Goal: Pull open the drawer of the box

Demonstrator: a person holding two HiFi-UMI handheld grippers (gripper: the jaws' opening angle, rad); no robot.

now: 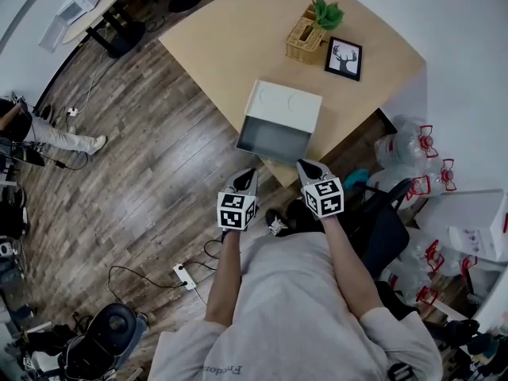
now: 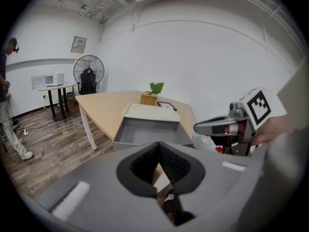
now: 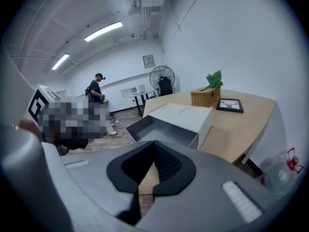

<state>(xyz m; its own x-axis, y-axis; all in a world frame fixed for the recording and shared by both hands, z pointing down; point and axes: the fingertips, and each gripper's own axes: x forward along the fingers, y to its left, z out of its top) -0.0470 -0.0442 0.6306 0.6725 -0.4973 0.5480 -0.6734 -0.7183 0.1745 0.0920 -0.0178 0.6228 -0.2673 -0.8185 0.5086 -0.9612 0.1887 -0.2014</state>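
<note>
A white box stands on the near corner of the light wooden table. Its grey drawer is pulled out toward me, past the table edge, and looks empty. The left gripper view has the drawer straight ahead; the right gripper view has the same drawer ahead and slightly left. My left gripper and right gripper hang side by side just short of the drawer front, touching nothing. Both are shut with nothing between the jaws.
A wicker basket with a plant and a framed deer picture sit behind the box. Plastic bags and a dark chair crowd the right. A person stands far left; a power strip lies on the floor.
</note>
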